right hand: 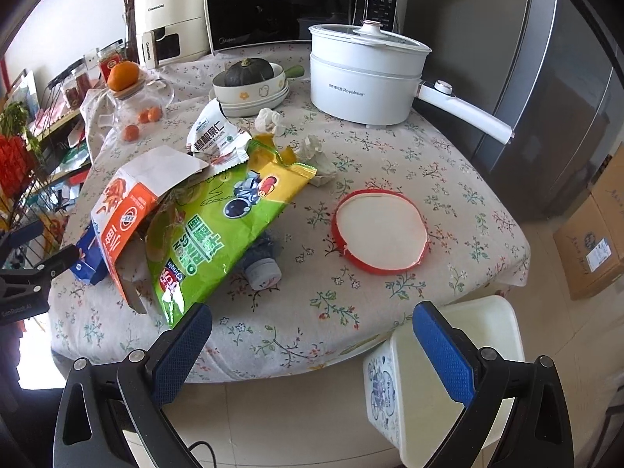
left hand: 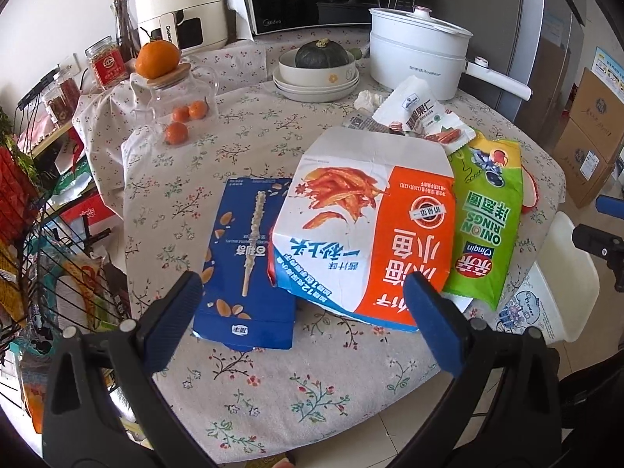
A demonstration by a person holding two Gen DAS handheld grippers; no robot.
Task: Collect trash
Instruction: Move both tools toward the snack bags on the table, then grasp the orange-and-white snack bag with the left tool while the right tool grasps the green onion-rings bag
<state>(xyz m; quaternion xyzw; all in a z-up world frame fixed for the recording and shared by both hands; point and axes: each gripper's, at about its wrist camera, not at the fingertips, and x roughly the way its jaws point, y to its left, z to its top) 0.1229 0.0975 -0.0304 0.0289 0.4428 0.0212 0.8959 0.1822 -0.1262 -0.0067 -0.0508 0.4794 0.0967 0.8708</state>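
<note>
Both claws are wide open and hold nothing. The left claw [left hand: 302, 304] hangs over the near edge of the round table with the flowered cloth [left hand: 273, 382], and the right claw [right hand: 312, 335] hangs over the near edge too, above the white plastic bin with blue drawings [right hand: 394, 394] that stands on the floor just beside the table.

It looks like the picking up has not started: all the trash lies on the table and the bin looks empty (only part of its inside shows).

Nearest the left claw lie 2 things: the flat blue snack box with almonds drawn on it [left hand: 243, 261] and the big white and orange paper box with fish pictures [left hand: 362, 234], which rests partly on the blue one. A good next move would be to lower the left claw onto an edge of the blue box, squeeze, lift, and carry it to the bin.

Beside the orange box is the green crinkly bag [right hand: 218, 230] that says "ONION RINGS" and "Qinqin". A small bottle [right hand: 263, 267] peeks out from under it. Well apart lies the round red-rimmed lid [right hand: 380, 232].

Farther back are a white packet [right hand: 212, 136] marked "Pecan Kernels" and some crumpled white tissues [right hand: 269, 119].

At the back, the white pot [right hand: 362, 78] says "Royalstar", the black microwave [right hand: 280, 4] says "Midea", and the cream cooker [left hand: 179, 4] says "CHANGHONG".
</note>
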